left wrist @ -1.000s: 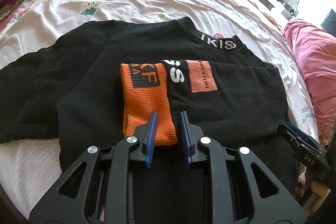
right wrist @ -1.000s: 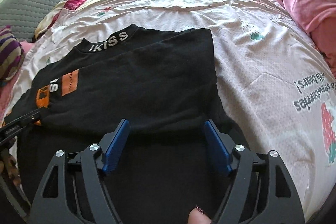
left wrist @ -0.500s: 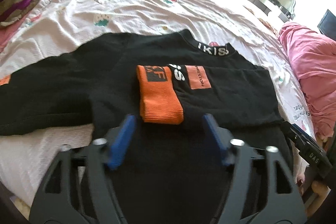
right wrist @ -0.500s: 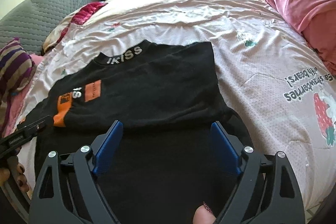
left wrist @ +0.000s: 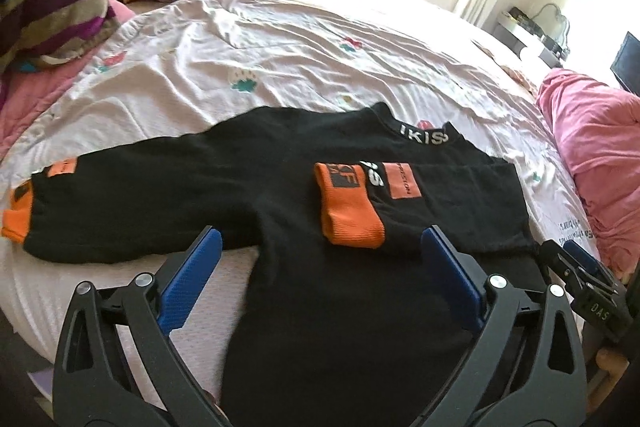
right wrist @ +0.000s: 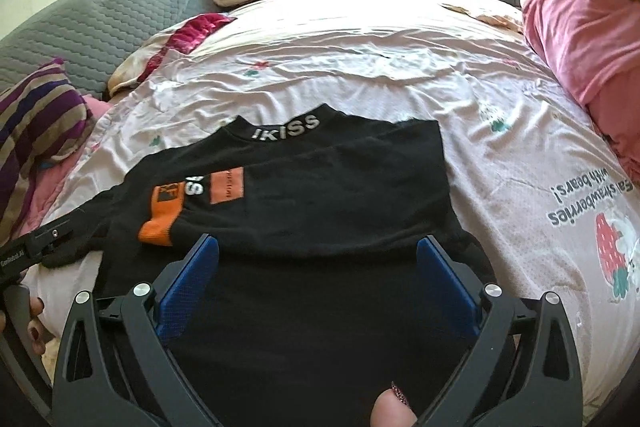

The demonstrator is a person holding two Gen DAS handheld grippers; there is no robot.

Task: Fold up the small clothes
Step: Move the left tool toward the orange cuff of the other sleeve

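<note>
Black sweater (left wrist: pixel 280 187) lies flat on bed (left wrist: pixel 300 39), one sleeve w/ orange cuff (left wrist: pixel 350 223) folded across chest, other sleeve spread out to the side. Left claw (left wrist: pixel 320 247) & right claw (right wrist: pixel 318 255) hang above hem, jaws opening, nothing between them.

Black two-finger grippers, blue pads.
Left gripper (left wrist: pixel 320 259) and right gripper (right wrist: pixel 318 267): black open-frame arms, textured blue fingers (left wrist: pixel 188 287), silver pivot screws; white lettering on side; glittery dark nail polish.
</note>
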